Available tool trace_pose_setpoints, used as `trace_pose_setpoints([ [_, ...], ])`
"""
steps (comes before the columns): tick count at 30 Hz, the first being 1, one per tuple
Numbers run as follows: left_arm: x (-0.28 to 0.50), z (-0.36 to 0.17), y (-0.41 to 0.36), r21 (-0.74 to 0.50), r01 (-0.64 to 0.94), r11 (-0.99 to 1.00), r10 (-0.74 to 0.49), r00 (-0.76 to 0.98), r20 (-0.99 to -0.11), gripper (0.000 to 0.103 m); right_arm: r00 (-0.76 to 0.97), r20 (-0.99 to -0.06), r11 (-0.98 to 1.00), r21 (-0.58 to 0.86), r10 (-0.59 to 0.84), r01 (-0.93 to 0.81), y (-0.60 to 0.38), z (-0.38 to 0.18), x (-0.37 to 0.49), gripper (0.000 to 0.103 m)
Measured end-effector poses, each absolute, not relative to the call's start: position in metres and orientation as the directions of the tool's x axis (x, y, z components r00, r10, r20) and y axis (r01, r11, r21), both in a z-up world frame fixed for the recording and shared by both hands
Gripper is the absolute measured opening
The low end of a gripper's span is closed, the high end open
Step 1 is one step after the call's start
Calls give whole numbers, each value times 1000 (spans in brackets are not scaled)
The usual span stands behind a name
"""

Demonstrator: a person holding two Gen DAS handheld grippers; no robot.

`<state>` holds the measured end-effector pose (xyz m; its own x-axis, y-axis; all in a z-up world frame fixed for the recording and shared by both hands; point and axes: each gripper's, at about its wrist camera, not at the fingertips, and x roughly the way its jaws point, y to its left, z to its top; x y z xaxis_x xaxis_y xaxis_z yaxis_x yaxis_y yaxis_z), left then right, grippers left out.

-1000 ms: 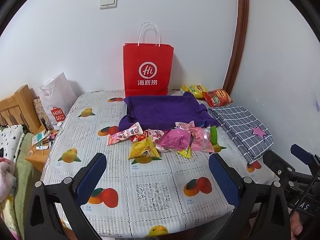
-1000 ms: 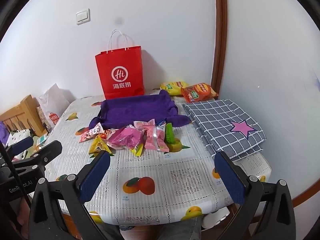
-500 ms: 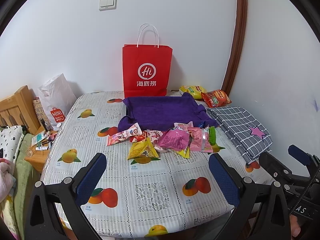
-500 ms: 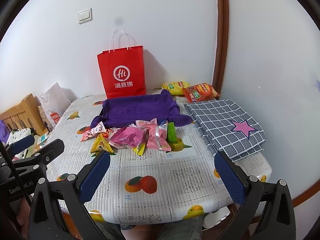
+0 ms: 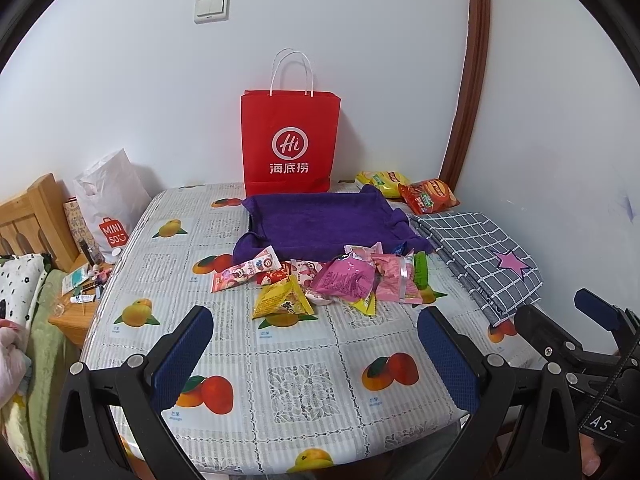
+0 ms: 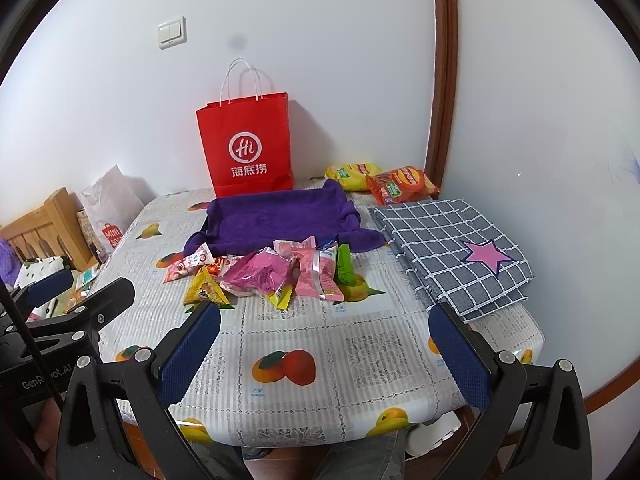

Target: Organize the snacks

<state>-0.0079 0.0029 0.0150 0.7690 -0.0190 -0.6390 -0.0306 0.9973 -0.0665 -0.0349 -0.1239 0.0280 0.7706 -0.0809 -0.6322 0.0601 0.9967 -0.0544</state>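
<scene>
A pile of small snack packets (image 5: 344, 280) (image 6: 272, 272) lies mid-table: a yellow triangular pack (image 5: 282, 298), pink packs (image 6: 256, 274), a green one (image 6: 344, 266). Behind it a purple cloth tray (image 5: 320, 220) (image 6: 280, 218) stands empty. Two chip bags, yellow (image 5: 382, 182) and red (image 5: 430, 196), lie at the back right. My left gripper (image 5: 316, 344) and right gripper (image 6: 324, 340) are both open and empty, held above the table's near edge, well short of the pile.
A red paper bag (image 5: 290, 142) stands against the wall behind the tray. A folded checked cloth with a pink star (image 6: 452, 252) lies at the right. A white plastic bag (image 5: 112, 208) and a wooden nightstand (image 5: 76, 312) are left of the table.
Both grippers have drifted slightly; the scene sits a little lower in the views. Nothing on the table has moved.
</scene>
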Motion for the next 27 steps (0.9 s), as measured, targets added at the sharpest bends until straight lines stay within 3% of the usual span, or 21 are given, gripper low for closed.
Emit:
trace_pose_setpoints([
  [27,-10,12,0,-67,-26,997,-22,771,-637,103,773,-629,997,-61,-78,51,-121,30,-41,103],
])
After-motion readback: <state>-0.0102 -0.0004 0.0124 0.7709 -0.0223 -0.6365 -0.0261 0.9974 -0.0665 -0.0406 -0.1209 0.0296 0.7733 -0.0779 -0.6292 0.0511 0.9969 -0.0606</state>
